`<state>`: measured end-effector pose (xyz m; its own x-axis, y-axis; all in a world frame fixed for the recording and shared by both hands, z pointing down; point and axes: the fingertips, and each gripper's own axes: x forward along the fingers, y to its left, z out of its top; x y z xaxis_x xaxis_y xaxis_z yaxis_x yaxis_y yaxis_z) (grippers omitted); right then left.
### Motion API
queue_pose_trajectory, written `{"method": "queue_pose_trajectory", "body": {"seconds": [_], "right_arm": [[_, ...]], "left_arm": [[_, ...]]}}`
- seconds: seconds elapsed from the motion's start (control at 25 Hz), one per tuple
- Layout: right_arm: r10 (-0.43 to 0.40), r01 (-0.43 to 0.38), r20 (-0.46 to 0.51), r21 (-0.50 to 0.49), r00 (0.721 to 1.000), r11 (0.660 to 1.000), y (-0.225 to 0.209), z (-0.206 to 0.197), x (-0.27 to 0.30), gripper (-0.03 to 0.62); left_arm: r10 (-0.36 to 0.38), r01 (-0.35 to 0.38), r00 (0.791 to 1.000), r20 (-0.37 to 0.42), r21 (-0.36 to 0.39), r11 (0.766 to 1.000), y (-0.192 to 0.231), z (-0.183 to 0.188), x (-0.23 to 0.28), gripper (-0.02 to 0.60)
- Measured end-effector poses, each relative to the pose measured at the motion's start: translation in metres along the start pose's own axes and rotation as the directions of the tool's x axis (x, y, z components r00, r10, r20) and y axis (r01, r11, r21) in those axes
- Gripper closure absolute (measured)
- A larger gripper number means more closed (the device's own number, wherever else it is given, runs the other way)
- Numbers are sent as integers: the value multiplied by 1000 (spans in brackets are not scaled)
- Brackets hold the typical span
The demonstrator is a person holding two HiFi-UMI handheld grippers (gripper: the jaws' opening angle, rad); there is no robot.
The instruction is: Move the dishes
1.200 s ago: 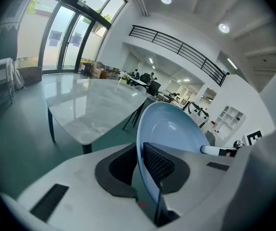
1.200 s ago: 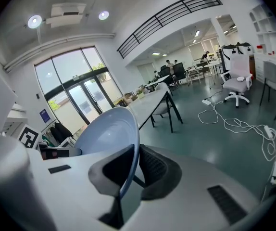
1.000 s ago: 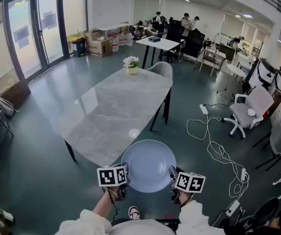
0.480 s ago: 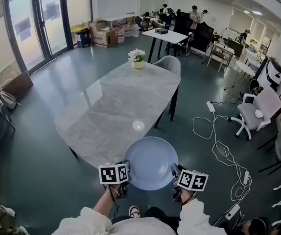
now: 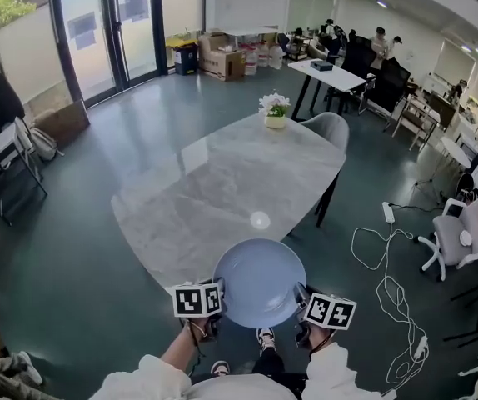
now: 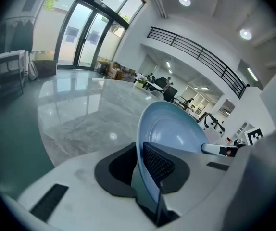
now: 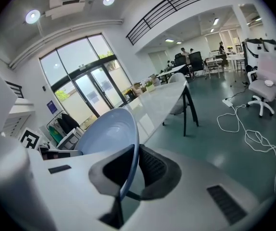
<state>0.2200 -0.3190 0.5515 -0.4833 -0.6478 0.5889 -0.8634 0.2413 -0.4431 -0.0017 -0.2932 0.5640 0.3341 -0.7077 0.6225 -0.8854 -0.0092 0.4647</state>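
A pale blue round plate (image 5: 260,282) hangs in the air between my two grippers, just off the near end of the grey marble table (image 5: 222,182). My left gripper (image 5: 216,297) is shut on the plate's left rim, and my right gripper (image 5: 298,301) is shut on its right rim. In the left gripper view the plate (image 6: 174,129) stands on edge between the left gripper's (image 6: 145,170) dark pads. The right gripper view shows the plate's (image 7: 109,134) rim pinched in the right gripper (image 7: 131,170). The plate holds nothing.
A small pot of white flowers (image 5: 275,111) stands at the table's far end beside a grey chair (image 5: 331,127). White cables (image 5: 389,257) and an office chair (image 5: 464,232) are on the floor to the right. Glass doors (image 5: 131,23) are at the far left.
Both grippers have carried the plate along with the person walking. The table now lies more squarely ahead and closer. The grip on the plate is unchanged.
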Motion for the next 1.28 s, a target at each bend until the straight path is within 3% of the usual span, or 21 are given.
{"method": "queue_pose_trajectory", "body": {"seconds": [0.36, 0.64, 0.96, 1.28], "right_arm": [[144, -159, -127, -119, 981, 980, -1, 64, 78, 516], [244, -293, -249, -184, 937, 938, 25, 82, 131, 516], [362, -490, -417, -257, 834, 833, 96, 65, 180, 516], [420, -664, -585, -294, 693, 687, 174, 19, 198, 516]], "left_arm": [[154, -140, 985, 74, -166, 976, 18, 32, 33, 549], [286, -245, 952, 105, -292, 924, 42, 37, 26, 549], [476, -367, 869, 133, -472, 802, 87, 20, -19, 549], [642, -436, 758, 115, -643, 629, 117, -26, -80, 549]]}}
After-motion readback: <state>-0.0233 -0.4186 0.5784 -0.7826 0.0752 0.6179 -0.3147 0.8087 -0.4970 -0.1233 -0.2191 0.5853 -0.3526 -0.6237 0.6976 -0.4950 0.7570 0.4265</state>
